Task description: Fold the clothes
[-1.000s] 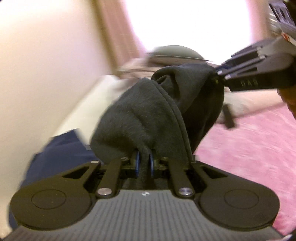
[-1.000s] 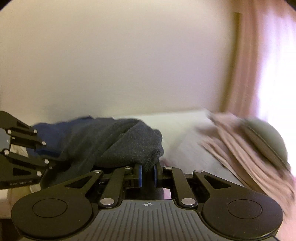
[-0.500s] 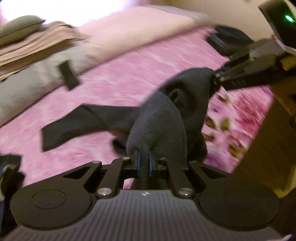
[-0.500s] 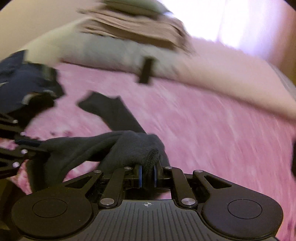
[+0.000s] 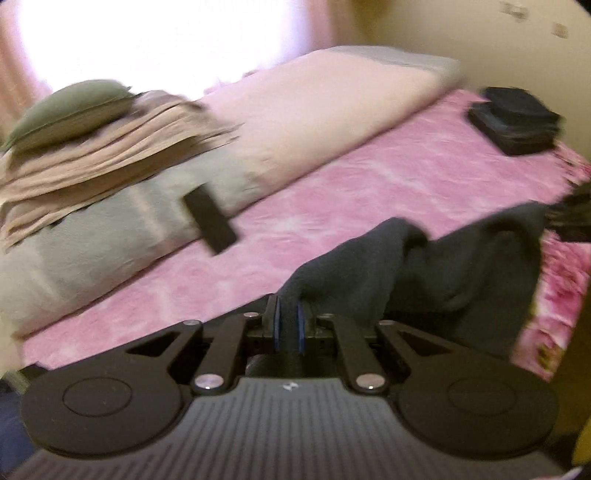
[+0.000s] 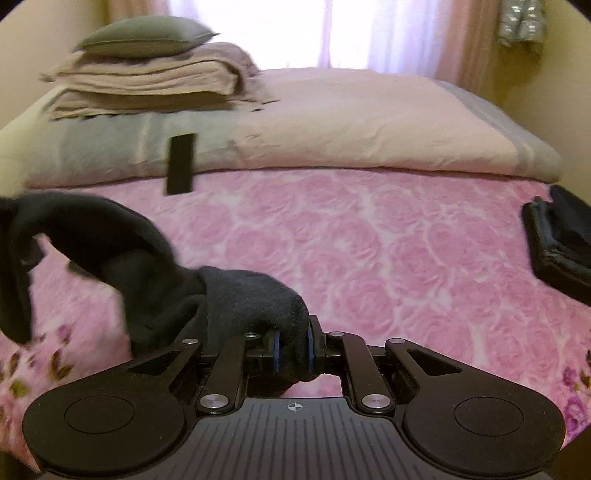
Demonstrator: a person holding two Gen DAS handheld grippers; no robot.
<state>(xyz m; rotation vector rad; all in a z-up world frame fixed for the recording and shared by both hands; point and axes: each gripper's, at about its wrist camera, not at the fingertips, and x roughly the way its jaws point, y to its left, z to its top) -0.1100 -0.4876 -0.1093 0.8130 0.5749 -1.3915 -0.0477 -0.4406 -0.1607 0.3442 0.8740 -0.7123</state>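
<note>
The dark garment (image 6: pixel 155 280), pinched by the fingers of both the left gripper (image 5: pixel 289 325) and right gripper (image 6: pixel 292 349), has been swung from wall-facing down over the pink bed (image 6: pixel 388 251), ready for spreading toward twelve o'clock.

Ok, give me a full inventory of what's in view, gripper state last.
dark garment: one, charcoal, held over the near left of the bed
pink bedspread: one, rose pattern, covering the bed
folded duvet: one, pale pink and grey, across the far end
beige blankets: one folded stack, on the duvet's left
green cushion: one, on top of the blankets
black flat object: one, leaning against the duvet front
folded dark clothes: one pile, right edge of the bed
left gripper: shut on the garment
right gripper: shut on the garment
</note>
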